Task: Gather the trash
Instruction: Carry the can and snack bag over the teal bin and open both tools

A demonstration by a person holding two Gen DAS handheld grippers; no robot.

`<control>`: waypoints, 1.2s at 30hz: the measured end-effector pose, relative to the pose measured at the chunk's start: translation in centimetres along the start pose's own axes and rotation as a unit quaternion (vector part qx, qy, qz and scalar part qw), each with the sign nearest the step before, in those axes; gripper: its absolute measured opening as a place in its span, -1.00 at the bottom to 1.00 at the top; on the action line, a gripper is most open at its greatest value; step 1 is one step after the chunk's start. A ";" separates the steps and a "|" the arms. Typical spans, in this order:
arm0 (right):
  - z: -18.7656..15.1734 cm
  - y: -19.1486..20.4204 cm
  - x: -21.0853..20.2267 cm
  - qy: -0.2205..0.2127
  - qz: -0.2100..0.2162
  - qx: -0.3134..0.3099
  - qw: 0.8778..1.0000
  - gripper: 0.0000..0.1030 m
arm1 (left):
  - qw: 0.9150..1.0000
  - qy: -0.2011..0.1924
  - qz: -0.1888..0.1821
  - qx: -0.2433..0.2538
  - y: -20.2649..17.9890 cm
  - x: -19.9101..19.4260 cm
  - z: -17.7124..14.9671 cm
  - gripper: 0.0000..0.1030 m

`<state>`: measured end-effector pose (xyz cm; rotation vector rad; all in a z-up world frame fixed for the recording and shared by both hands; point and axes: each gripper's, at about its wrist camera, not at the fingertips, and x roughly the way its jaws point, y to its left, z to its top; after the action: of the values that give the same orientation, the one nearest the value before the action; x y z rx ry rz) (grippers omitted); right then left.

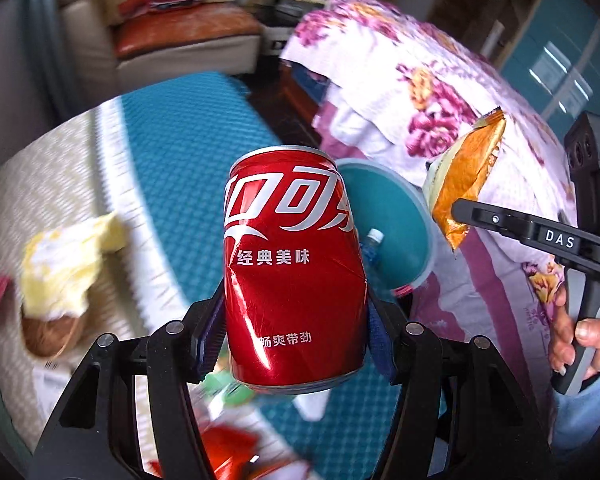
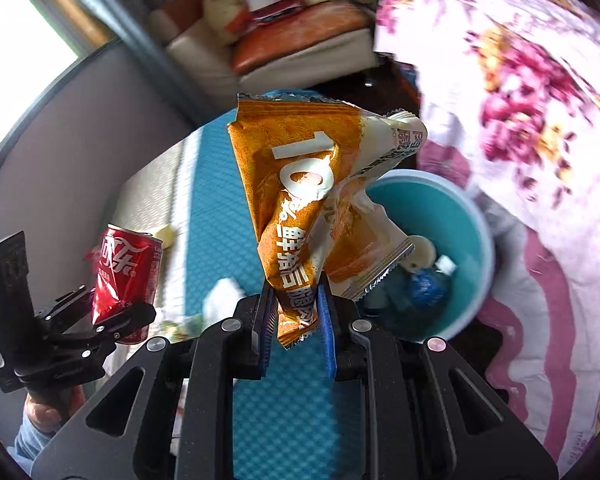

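Left gripper (image 1: 296, 316) jaws clamp a dented red Coca-Cola can (image 1: 292, 272); right gripper (image 2: 296, 320) jaws pinch an orange snack wrapper (image 2: 312, 200) marked "10"; beyond, a teal bin (image 2: 460, 216) holds what looks like a bottle (image 2: 428, 284).

Left tool (image 1: 296, 320) clamped on can (image 1: 292, 268); right tool (image 2: 296, 320) pinching wrapper (image 2: 300, 200); both angled downward

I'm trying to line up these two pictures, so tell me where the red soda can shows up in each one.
Left wrist view: the red soda can fills the centre, clamped in the left gripper.
Right wrist view: the can sits small at the left edge, in that same gripper.
Shared landmark: the teal bin, right of centre in both views, with a bottle inside.
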<state>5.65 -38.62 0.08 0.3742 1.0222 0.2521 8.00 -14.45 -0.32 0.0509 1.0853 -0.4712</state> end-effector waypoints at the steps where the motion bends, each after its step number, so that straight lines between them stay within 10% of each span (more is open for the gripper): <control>1: 0.0 -1.0 0.0 -0.001 -0.003 0.007 1.000 -0.64 | 1.000 0.005 0.001 0.007 -0.8 0.8 0.4 0.18; 21: 0.3 -10.6 1.7 0.021 -0.007 0.070 0.997 -0.63 | 0.996 0.070 0.002 0.064 -8.8 10.5 5.2 0.19; 27: 0.4 -10.9 2.3 0.035 -0.014 0.067 0.997 -0.62 | 0.996 0.066 0.012 0.060 -8.6 10.8 5.1 0.69; 36: 0.7 -10.2 3.3 0.046 -0.019 0.062 0.997 -0.62 | 0.997 0.056 0.016 0.047 -7.2 9.4 4.9 0.75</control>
<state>8.27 -46.78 -6.46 0.4581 1.1380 0.1739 12.85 -25.51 -4.68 0.1783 1.1701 -0.4951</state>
